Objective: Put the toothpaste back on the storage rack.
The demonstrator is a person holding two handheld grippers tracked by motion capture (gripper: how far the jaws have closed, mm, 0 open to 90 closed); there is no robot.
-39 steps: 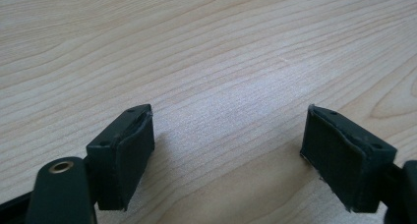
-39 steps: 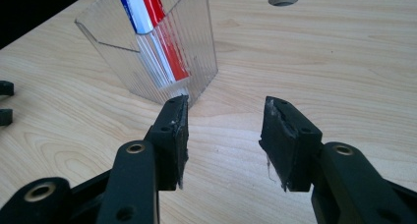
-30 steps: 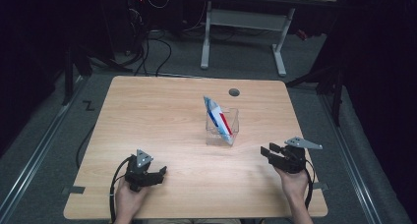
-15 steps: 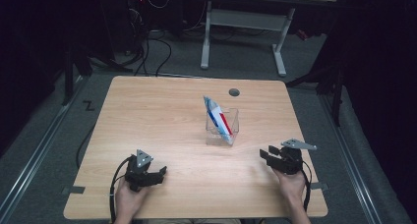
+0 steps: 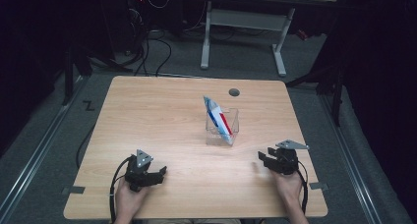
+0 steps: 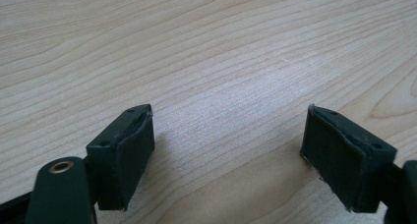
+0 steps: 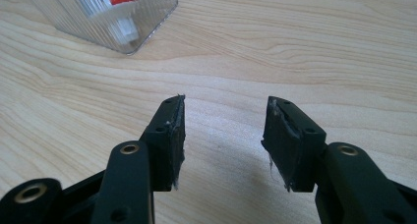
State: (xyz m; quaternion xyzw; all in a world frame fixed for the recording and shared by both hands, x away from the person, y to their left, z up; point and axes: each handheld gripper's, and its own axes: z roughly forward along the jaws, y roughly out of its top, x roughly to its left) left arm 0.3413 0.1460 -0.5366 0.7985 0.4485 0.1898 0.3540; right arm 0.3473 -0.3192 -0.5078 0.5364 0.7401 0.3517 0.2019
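Observation:
A clear plastic cup (image 5: 222, 130) stands on the wooden table (image 5: 162, 116), right of centre. A white tube with red and blue stripes (image 5: 218, 117) leans in it. My left gripper (image 5: 162, 172) rests low at the table's near left, open, with bare wood between its pads (image 6: 226, 150). My right gripper (image 5: 260, 157) sits at the near right, short of the cup, pointing left. In the right gripper view the gripper (image 7: 223, 130) is open; its jaws have just been opening a little, with nothing between them. The cup (image 7: 113, 22) lies ahead at upper left.
A round cable hole (image 5: 234, 92) sits near the table's far edge. Behind the table stand a white desk frame (image 5: 243, 32) and floor cables (image 5: 147, 47). Grey floor rails run along both sides.
The right gripper has sunk slightly toward the table. The left gripper, the cup and the tube have not moved.

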